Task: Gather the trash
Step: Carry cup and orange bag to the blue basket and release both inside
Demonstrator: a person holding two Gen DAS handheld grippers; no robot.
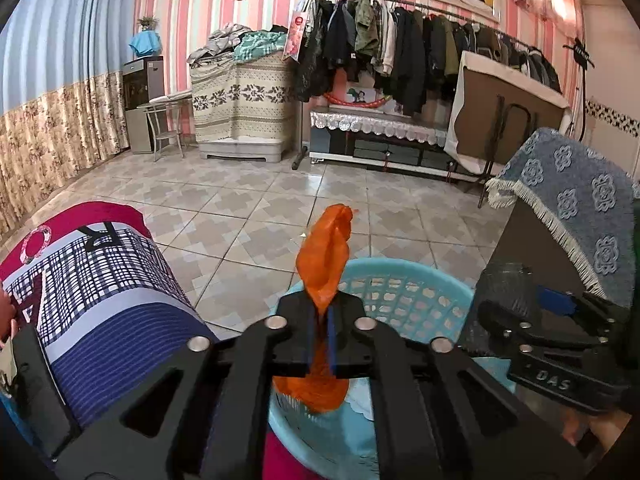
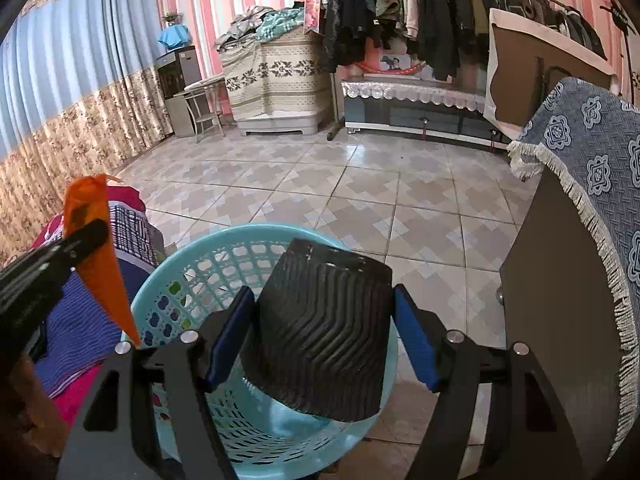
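Pink-striped wall (image 1: 192,20), tiled floor (image 1: 248,200), crowded clothes rack (image 1: 400,40).

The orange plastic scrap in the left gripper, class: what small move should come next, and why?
Probably open the left gripper: its pads pinch the orange plastic scrap, which hangs over the turquoise basket, so it should drop in.

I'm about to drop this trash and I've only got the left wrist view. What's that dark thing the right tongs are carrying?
Observer: A black ribbed cup, with both blue pads against its sides.
Operator: Is it over the basket?
Observer: Yes, it hangs over the opening of the blue basket.
Operator: And my orange bag?
Observer: Seen from the side, its lower tip hangs at the basket's left rim, not over the middle.
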